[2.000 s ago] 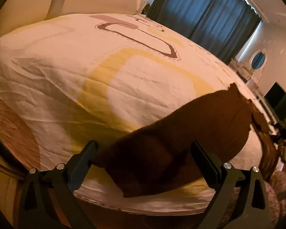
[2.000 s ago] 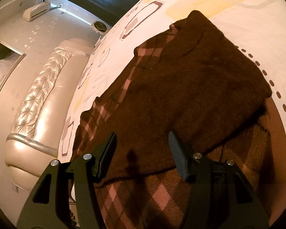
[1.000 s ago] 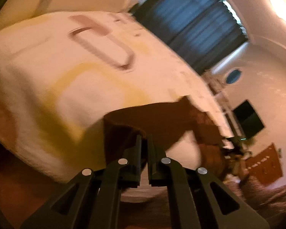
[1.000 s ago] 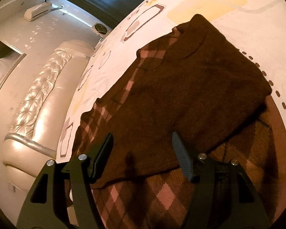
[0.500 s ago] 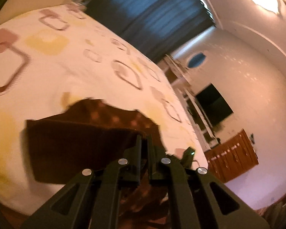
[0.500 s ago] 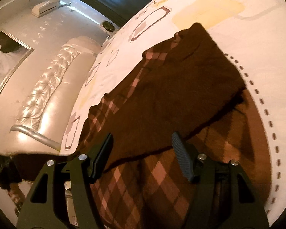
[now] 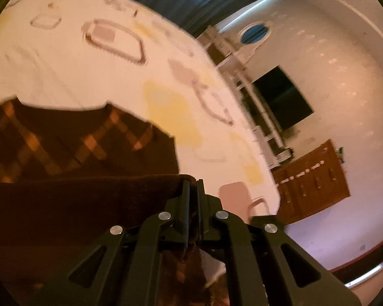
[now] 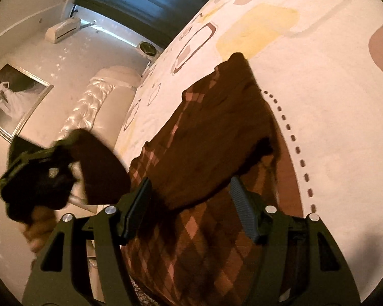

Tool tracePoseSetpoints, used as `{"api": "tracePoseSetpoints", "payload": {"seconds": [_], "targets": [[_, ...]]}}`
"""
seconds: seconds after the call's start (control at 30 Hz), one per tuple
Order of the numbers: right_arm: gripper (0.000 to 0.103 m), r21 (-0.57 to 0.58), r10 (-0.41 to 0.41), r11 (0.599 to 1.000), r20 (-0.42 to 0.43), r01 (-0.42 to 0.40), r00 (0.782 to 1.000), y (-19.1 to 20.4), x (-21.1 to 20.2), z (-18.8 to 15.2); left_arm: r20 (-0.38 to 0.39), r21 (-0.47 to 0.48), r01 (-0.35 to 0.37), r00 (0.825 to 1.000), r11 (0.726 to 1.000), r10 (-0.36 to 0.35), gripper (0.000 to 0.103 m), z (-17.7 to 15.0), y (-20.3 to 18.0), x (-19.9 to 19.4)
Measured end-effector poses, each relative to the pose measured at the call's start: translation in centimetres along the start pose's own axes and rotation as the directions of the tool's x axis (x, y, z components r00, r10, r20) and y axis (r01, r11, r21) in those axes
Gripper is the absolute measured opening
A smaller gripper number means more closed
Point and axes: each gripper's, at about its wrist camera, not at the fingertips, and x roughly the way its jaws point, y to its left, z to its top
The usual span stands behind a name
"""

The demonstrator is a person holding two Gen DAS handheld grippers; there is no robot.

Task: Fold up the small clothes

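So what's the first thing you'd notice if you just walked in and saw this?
The brown argyle sweater, spread across the patterned bedspread, fills the middle. At its edge the left gripper is clamped shut on a plain brown sleeve, lifting it off the bed. The right gripper hovers open over the sweater.

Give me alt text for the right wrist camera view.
Open right gripper hovers over a brown argyle sweater lying on a patterned bedspread. At left, the left gripper lifts a plain brown part of it, with a padded headboard behind.
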Motion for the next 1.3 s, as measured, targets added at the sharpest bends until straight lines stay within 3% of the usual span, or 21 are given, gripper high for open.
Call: {"api": "tracePoseSetpoints", "payload": {"seconds": [0.17,0.27,0.33,0.43,0.53,0.6,0.77,0.87,0.97,1.0,1.07,1.13,1.2,1.3], "targets": [[0.064,0.013,0.001,1.0,-0.009,-0.001,1.0,-0.6,0.0,0.0,-0.064,-0.017,-0.059,0.996,0.998,0.058,0.005,-1.3,1.5,5.3],[0.064,0.024,0.003,1.0,-0.013,-0.003,1.0,-0.8,-0.2,0.1,-0.048,0.002,-0.081,0.996,0.997,0.081,0.011,-2.0,1.2,4.6],[0.064,0.019,0.013,1.0,0.002,-0.013,1.0,-0.3,-0.8,0.3,-0.019,0.031,-0.084,0.996,0.996,0.085,0.033,-2.4,0.6,2.6],[0.064,-0.013,0.038,0.999,0.027,-0.038,0.999,1.1,-1.8,1.0,0.118,0.083,-0.108,0.988,0.991,0.098,0.062,-4.1,0.0,-3.1],[0.064,-0.063,0.041,0.997,0.024,-0.04,0.999,2.5,-1.9,1.8,0.215,0.061,-0.17,0.965,0.984,0.153,0.064,-6.0,1.3,-7.8],[0.064,-0.09,-0.004,0.996,0.014,0.006,1.0,2.8,-1.1,2.5,0.241,0.008,-0.211,0.949,0.977,0.203,0.066,-7.1,3.0,-10.0],[0.05,-0.101,-0.107,0.99,-0.058,0.101,0.993,1.8,2.7,4.3,0.308,-0.16,-0.318,0.883,0.934,0.353,0.066,-9.6,9.0,-15.6],[0.05,-0.09,-0.157,0.985,-0.106,0.147,0.982,1.1,4.8,4.8,0.299,-0.246,-0.318,0.874,0.915,0.384,0.066,-9.8,11.3,-16.8],[0.049,-0.062,-0.153,0.988,-0.152,0.145,0.976,0.4,6.3,4.4,0.314,-0.284,-0.312,0.863,0.907,0.395,0.066,-9.7,12.3,-17.6],[0.046,-0.064,-0.153,0.987,-0.158,0.144,0.976,0.5,6.6,4.2,0.313,-0.282,-0.317,0.862,0.905,0.399,0.066,-9.7,12.4,-17.6],[0.023,-0.087,-0.164,0.985,-0.181,0.15,0.97,0.9,7.1,4.0,0.307,-0.271,-0.347,0.853,0.898,0.422,0.066,-9.8,12.4,-17.5],[0.01,-0.103,-0.163,0.984,-0.218,0.143,0.962,1.3,8.0,3.8,0.296,-0.267,-0.365,0.85,0.892,0.436,0.066,-9.9,12.3,-17.1],[0.007,-0.119,-0.15,0.985,-0.222,0.126,0.963,2.0,7.9,3.9,0.291,-0.275,-0.368,0.849,0.888,0.442,0.066,-10.3,12.8,-17.4],[0.006,-0.11,-0.08,0.992,-0.137,0.065,0.987,2.9,5.1,4.7,0.285,-0.283,-0.377,0.845,0.882,0.452,0.066,-10.3,13.2,-17.1]]}}
